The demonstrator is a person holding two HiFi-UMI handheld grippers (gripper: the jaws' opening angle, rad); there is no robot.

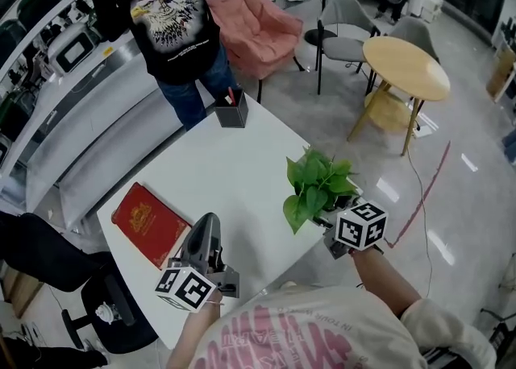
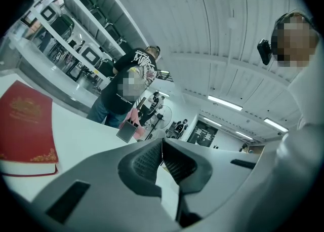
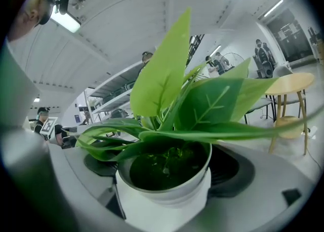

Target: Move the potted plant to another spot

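Overhead, the head view showed the potted plant (image 1: 316, 186) at the right edge of the white table (image 1: 234, 158), with the right gripper (image 1: 326, 226) at its base. The left gripper (image 1: 207, 224) hung over the near edge, just beside a red book (image 1: 149, 222). Next, the left gripper view showed its jaws pressed together with nothing between them. Lastly, the right gripper view showed both jaws clamped on the plant's white pot (image 3: 164, 190), leaves spreading above.

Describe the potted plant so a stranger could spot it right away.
Look at the white table; near its right edge, the right gripper holds the potted plant. It's the only green, leafy thing there, in a white pot.
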